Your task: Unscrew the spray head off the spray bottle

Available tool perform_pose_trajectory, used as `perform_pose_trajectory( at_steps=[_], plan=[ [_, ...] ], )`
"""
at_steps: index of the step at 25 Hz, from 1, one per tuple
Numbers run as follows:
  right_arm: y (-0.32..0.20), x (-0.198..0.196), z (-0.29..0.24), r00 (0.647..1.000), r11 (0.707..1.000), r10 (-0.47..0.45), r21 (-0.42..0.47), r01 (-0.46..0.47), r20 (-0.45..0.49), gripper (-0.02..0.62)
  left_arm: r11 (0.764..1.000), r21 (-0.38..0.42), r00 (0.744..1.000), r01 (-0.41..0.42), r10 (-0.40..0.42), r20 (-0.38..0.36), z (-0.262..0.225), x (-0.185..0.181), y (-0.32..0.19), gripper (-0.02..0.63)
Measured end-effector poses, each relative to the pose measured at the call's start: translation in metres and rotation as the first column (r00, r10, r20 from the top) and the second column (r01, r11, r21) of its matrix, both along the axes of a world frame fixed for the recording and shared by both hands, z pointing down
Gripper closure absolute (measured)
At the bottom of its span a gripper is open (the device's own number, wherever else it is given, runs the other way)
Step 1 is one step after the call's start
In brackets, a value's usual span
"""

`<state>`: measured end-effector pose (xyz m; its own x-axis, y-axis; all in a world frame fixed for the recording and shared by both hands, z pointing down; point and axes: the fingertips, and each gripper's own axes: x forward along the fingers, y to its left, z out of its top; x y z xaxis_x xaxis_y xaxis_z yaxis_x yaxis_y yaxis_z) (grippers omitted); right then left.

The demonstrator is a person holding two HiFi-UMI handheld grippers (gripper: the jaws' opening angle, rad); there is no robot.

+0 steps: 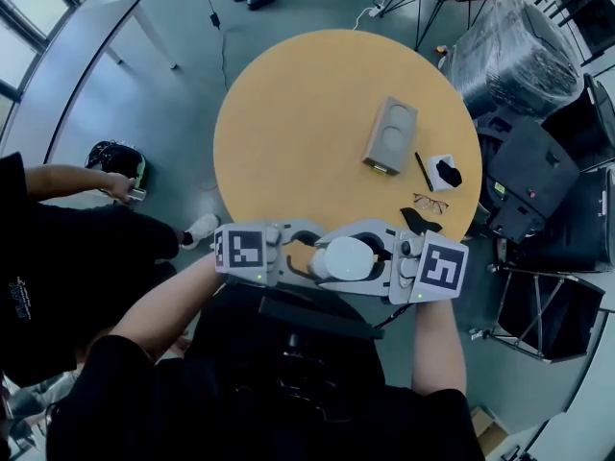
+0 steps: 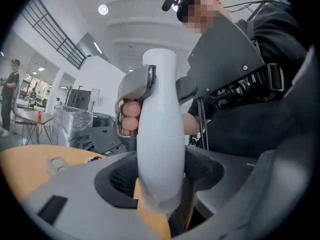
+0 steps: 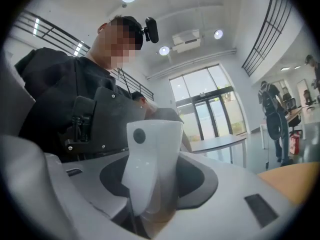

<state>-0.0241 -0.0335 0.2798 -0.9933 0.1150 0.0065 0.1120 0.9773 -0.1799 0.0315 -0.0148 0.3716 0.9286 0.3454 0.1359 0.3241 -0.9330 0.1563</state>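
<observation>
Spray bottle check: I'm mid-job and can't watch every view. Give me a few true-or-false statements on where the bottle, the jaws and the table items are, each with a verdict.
1. The spray bottle is held between the left gripper and the right gripper. True.
2. The left gripper's jaws are empty. False: they clamp the bottle's white body.
3. The bottle stands on the round table. False: the grippers hold it over the table's near edge.
4. A pair of glasses lies on the table. True.
</observation>
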Motion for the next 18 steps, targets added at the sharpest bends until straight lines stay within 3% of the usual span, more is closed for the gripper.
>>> perform_pose_trajectory(
  at_steps=[3, 5, 7, 9, 15, 18],
  plan=[
    [-0.004, -0.005, 0.004, 0.999, 1.0, 0.002, 0.01, -0.001, -0.034, 0.405, 0.999, 0.003, 0.999, 0.042, -0.042, 0.003, 0.002, -0.005, -0.005, 0.304],
    [-0.026, -0.005, 0.005, 0.993, 0.993, 0.112, 0.034, -0.111, -0.041, 0.393, 0.992, 0.009, 0.992, 0.124, -0.124, 0.001, 0.004, -0.009, -0.023, 0.304],
    [-0.052, 0.0, 0.0, 0.967, 0.965, 0.255, 0.067, -0.254, -0.018, 0.287, 0.979, 0.021, 0.979, 0.203, -0.203, -0.006, 0.002, -0.014, -0.039, 0.302],
    [-0.072, 0.008, -0.007, 0.926, 0.922, 0.377, 0.089, -0.376, 0.014, 0.224, 0.958, 0.031, 0.959, 0.284, -0.283, -0.017, -0.001, -0.017, -0.052, 0.302],
    [-0.099, 0.02, -0.011, 0.808, 0.803, 0.589, 0.092, -0.589, 0.029, 0.176, 0.886, 0.054, 0.886, 0.461, -0.457, -0.082, -0.018, -0.018, -0.083, 0.301],
    [-0.116, 0.03, -0.01, 0.691, 0.69, 0.722, 0.029, -0.723, 0.034, 0.176, 0.808, 0.064, 0.81, 0.586, -0.58, -0.091, -0.022, -0.018, -0.106, 0.301]
  ],
)
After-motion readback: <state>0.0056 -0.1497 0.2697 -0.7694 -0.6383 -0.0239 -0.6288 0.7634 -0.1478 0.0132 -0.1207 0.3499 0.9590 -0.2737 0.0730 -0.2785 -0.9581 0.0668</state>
